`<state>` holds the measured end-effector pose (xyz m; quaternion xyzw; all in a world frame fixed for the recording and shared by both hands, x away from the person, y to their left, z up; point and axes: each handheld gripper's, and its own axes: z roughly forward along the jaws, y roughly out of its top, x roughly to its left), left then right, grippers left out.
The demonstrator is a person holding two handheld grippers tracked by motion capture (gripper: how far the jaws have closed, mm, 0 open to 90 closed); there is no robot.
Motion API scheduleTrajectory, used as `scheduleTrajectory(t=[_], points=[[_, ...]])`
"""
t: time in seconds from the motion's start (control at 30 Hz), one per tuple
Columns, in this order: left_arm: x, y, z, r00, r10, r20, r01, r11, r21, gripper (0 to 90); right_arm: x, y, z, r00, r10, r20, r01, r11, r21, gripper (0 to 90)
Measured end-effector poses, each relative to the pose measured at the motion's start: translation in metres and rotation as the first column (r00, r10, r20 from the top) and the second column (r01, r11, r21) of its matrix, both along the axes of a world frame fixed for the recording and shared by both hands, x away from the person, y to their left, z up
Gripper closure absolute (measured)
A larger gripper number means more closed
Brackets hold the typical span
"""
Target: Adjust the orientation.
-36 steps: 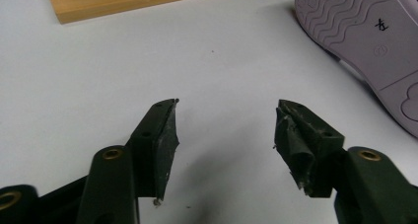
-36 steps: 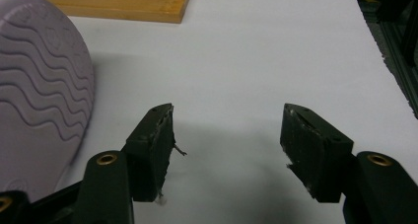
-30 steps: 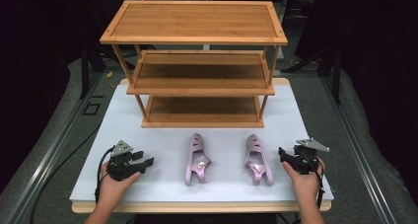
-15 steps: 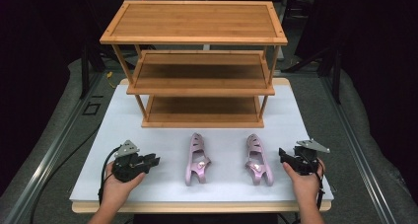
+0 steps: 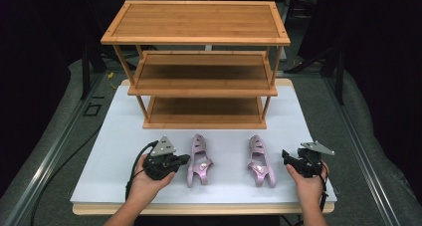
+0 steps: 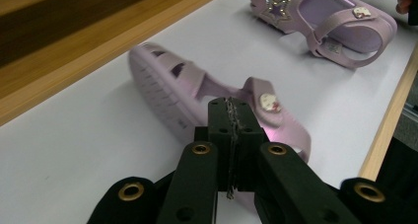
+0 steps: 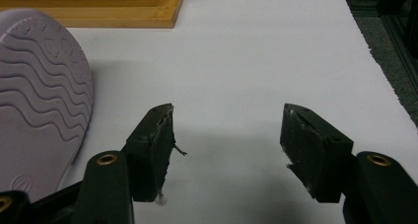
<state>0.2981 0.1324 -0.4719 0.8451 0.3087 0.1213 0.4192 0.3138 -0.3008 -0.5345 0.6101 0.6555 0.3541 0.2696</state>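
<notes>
Beyond the tongs, at the far side of the white-topped desk, stands a three-tier wooden shelf rack. The desk has a light wooden edge along its near side. Grey carpeted floor lies to both sides of the tongs, with a metal rail running outside the left one. The room behind is dark.

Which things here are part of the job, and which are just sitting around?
In the job: left sandal, right sandal, left gripper shut beside the left sandal, right gripper open, wooden shelf rack.
Just there: white table mat, grey floor padding.
</notes>
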Motion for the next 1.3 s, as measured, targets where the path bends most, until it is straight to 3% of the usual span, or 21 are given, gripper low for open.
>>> scheduleTrajectory(t=[0.13,0.23,0.43,0.6,0.67,0.73,0.97,1.17,1.3], points=[[0.000,-0.010,-0.012,1.0000,0.003,-0.005,-0.003,0.9975,0.070,89.0,0.000,-0.001,-0.001,1.0000,0.002,-0.001,-0.002,1.0000,0.006,37.4],[-0.001,-0.005,-0.017,0.9998,0.012,-0.013,-0.012,0.9989,0.046,89.0,0.000,-0.001,0.000,1.0000,0.000,0.005,0.000,0.9999,0.011,37.4],[-0.001,0.011,-0.019,0.9988,0.046,-0.018,-0.044,0.9974,0.057,88.7,0.000,-0.001,0.000,1.0000,0.002,-0.002,-0.002,0.9999,0.016,37.4],[0.001,0.033,-0.030,0.9917,0.109,-0.068,-0.103,0.9910,0.085,89.0,0.000,-0.002,-0.001,1.0000,-0.002,-0.002,0.002,0.9998,0.021,37.5],[0.004,0.043,-0.037,0.9849,0.134,-0.109,-0.128,0.9899,0.061,89.3,0.000,-0.002,-0.001,1.0000,-0.001,-0.010,0.002,0.9998,0.021,37.5],[0.008,0.052,-0.045,0.9708,0.161,-0.178,-0.163,0.9867,0.004,89.4,0.000,-0.002,-0.001,1.0000,-0.001,-0.009,0.001,0.9997,0.024,37.5],[0.011,0.062,-0.055,0.9511,0.220,-0.217,-0.219,0.9753,0.030,87.0,-0.001,-0.003,-0.002,0.9998,-0.011,-0.014,0.011,0.9992,0.037,37.4],[0.008,0.073,-0.037,0.9438,0.271,-0.189,-0.277,0.9610,-0.003,78.8,-0.001,-0.005,-0.003,0.9998,-0.014,-0.017,0.015,0.9986,0.051,37.4],[0.004,0.074,-0.023,0.9472,0.270,-0.172,-0.285,0.9559,-0.069,66.0,-0.001,-0.006,-0.002,0.9997,-0.016,-0.016,0.017,0.9982,0.057,37.5]])
